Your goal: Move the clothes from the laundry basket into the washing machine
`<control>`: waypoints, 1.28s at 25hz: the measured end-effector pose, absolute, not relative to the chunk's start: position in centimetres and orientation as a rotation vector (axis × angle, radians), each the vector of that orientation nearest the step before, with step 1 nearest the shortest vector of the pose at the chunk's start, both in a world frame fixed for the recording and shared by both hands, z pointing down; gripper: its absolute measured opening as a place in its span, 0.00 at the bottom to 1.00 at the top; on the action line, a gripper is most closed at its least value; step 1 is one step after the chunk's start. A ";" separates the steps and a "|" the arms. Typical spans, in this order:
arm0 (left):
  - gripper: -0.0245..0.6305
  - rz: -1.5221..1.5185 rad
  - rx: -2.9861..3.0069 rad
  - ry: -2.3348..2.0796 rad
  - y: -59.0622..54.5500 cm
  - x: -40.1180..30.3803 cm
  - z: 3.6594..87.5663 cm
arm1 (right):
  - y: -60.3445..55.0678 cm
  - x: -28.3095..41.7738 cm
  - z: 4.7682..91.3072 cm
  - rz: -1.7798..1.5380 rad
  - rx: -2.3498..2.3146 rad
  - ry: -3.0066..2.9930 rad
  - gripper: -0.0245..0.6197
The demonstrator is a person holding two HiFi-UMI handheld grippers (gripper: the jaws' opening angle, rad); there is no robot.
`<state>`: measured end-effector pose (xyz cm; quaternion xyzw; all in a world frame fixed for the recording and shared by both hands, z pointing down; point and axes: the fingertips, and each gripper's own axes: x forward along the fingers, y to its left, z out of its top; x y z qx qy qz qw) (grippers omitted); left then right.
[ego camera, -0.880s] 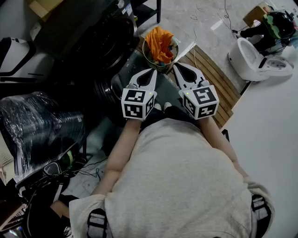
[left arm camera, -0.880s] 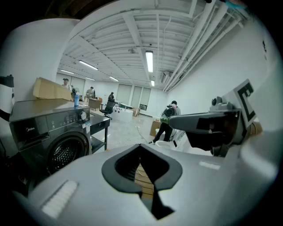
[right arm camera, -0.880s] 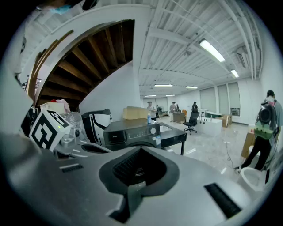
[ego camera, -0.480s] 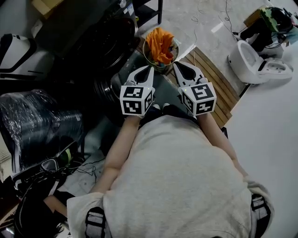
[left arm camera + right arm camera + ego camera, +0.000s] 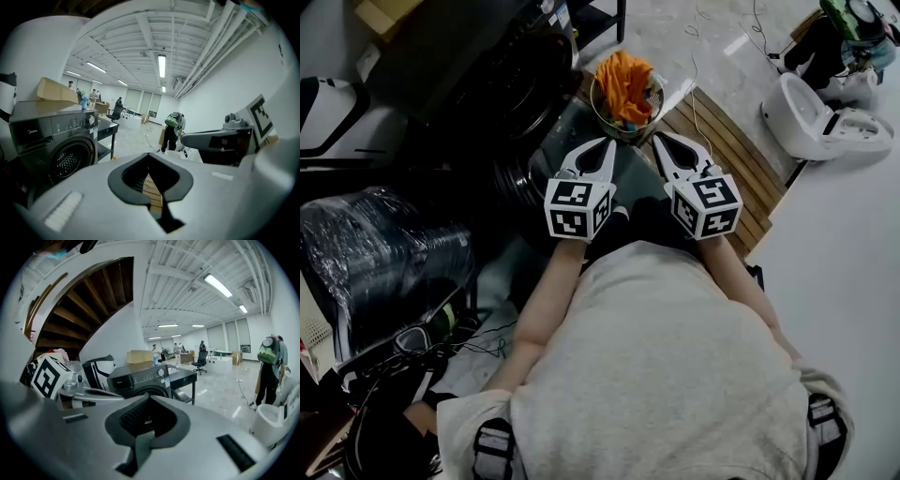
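Observation:
In the head view a round wire laundry basket (image 5: 602, 111) stands on the floor ahead of me, with orange clothes (image 5: 623, 84) piled in it. The dark washing machine (image 5: 502, 89) stands to the basket's left, its round door (image 5: 520, 183) swung open. My left gripper (image 5: 608, 142) and right gripper (image 5: 657, 139) are held side by side just short of the basket, both shut and empty. The left gripper view shows the washing machine (image 5: 56, 143) at the left with the left gripper (image 5: 149, 154) in front. The right gripper view has the washing machine (image 5: 140, 378) beyond the right gripper (image 5: 149, 398).
Wooden slats (image 5: 727, 159) lie on the floor right of the basket. A white device (image 5: 811, 117) sits at the far right. A plastic-wrapped dark bundle (image 5: 380, 253) and cables (image 5: 412, 356) crowd the left. People stand in the distance (image 5: 174, 129).
Both grippers have stayed side by side near the basket, shut. The head view has shifted slightly; nothing was picked up.

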<state>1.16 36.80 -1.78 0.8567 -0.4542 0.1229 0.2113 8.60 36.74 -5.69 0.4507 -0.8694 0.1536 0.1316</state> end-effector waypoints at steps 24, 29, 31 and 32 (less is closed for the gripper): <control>0.05 0.412 2.230 -1.260 14.6 2.6 3.5 | 12.8 10.5 -1.6 0.571 1.126 -2.523 0.05; 0.05 0.406 2.171 -1.256 10.7 3.2 5.1 | 10.2 10.7 1.7 0.634 1.029 -2.468 0.05; 0.05 0.415 2.133 -1.256 9.9 3.0 6.3 | 9.5 10.4 3.5 0.677 0.978 -2.457 0.05; 0.05 0.423 2.113 -1.255 9.5 2.9 7.1 | 9.1 10.1 4.3 0.700 0.952 -2.458 0.05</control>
